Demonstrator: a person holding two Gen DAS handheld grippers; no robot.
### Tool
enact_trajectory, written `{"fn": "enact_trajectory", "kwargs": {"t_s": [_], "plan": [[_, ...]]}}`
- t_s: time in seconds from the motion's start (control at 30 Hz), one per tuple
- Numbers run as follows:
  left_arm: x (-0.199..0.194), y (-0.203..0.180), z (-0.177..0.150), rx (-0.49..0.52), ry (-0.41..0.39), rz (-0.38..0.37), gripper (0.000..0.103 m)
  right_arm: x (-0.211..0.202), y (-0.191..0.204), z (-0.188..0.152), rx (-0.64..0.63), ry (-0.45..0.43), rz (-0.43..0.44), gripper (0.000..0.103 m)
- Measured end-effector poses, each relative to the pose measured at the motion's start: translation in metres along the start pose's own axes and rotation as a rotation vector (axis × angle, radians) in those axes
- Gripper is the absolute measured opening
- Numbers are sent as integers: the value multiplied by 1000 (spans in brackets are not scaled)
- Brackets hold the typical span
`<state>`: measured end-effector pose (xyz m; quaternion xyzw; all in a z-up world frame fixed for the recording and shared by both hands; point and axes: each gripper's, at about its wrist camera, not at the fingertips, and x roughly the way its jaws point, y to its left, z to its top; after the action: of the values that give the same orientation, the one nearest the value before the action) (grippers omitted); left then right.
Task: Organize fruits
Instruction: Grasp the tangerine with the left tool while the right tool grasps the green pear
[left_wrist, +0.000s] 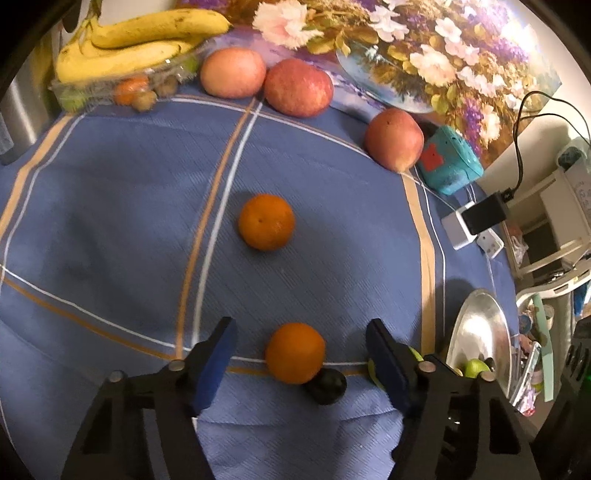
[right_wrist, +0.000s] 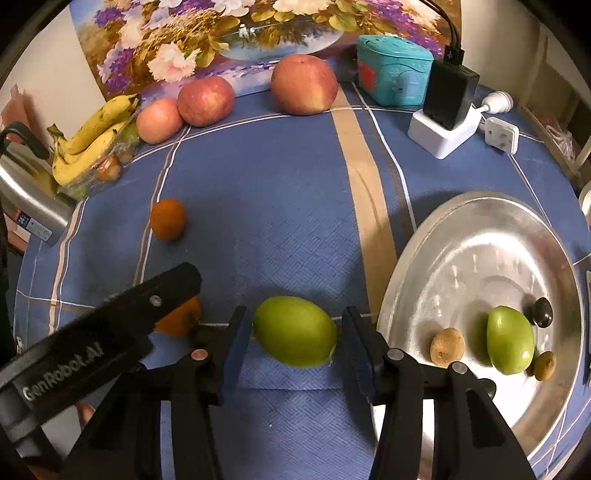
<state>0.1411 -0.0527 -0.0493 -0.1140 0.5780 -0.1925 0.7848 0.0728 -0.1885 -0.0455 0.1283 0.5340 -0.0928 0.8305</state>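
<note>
An orange (left_wrist: 295, 352) lies on the blue cloth between the blue pads of my left gripper (left_wrist: 301, 326), which is open with a gap on both sides of the fruit. A small dark fruit (left_wrist: 327, 386) touches that orange. A second orange (left_wrist: 266, 222) sits farther out. In the right wrist view, my right gripper (right_wrist: 295, 314) is shut on a green fruit (right_wrist: 295, 331) that rests on the cloth. The left gripper's black body (right_wrist: 110, 332) partly hides the near orange (right_wrist: 181, 317). The silver plate (right_wrist: 406, 266) at the right holds another green fruit (right_wrist: 509, 339), two brown ones and a dark one.
Three apples (right_wrist: 304, 85) line the back in front of a floral painting. Bananas (right_wrist: 92, 136) lie on a clear box at the back left, beside a steel kettle (right_wrist: 26, 192). A teal box (right_wrist: 393, 70) and a charger block (right_wrist: 443, 125) stand at the back right.
</note>
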Motion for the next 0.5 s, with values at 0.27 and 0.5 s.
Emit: {"fn": "enact_trajectory", "kwargs": {"t_s": [0.27, 0.5], "plan": [[4, 0, -3, -7, 21, 3, 40, 1, 2, -1, -16, 1, -16, 51], [4, 2, -4, -6, 22, 10, 35, 1, 2, -1, -24, -1, -18, 51]]}}
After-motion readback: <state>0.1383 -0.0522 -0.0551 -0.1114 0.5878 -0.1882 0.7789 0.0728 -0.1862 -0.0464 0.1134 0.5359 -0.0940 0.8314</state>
